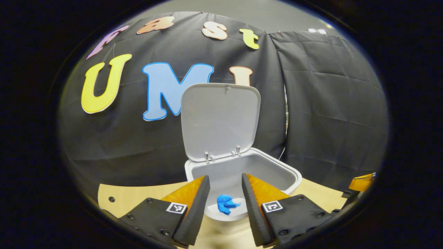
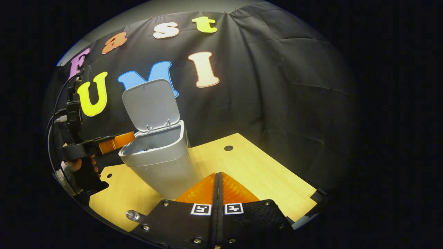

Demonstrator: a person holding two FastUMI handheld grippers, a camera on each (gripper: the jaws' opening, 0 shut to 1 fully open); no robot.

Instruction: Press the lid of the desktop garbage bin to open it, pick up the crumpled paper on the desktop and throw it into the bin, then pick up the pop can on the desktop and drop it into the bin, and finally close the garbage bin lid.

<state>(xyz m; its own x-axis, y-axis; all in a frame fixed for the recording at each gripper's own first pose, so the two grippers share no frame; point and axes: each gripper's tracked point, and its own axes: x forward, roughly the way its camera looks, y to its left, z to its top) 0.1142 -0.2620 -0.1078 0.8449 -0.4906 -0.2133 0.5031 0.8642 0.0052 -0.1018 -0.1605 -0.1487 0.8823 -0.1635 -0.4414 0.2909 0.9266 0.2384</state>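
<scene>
The grey desktop bin (image 1: 273,173) stands open, its lid (image 1: 219,121) tipped up against the back wall. A blue crumpled paper (image 1: 226,204) lies on the bin's floor. My left gripper (image 1: 225,176) hangs open just above the bin's front rim, with nothing between its fingers and the paper showing below the gap. In the right gripper view the bin (image 2: 162,166) and raised lid (image 2: 150,103) stand left of centre, and the left gripper (image 2: 114,142) reaches over the rim from the left, held by a hand (image 2: 78,165). My right gripper (image 2: 218,174) is shut and empty, low over the table to the bin's right.
The bin rests on a light wooden table (image 2: 259,173) with a small dark hole (image 2: 228,148) near the back. Black cloth walls close in behind and to the sides. An orange part (image 1: 361,182) shows at the right edge of the left gripper view.
</scene>
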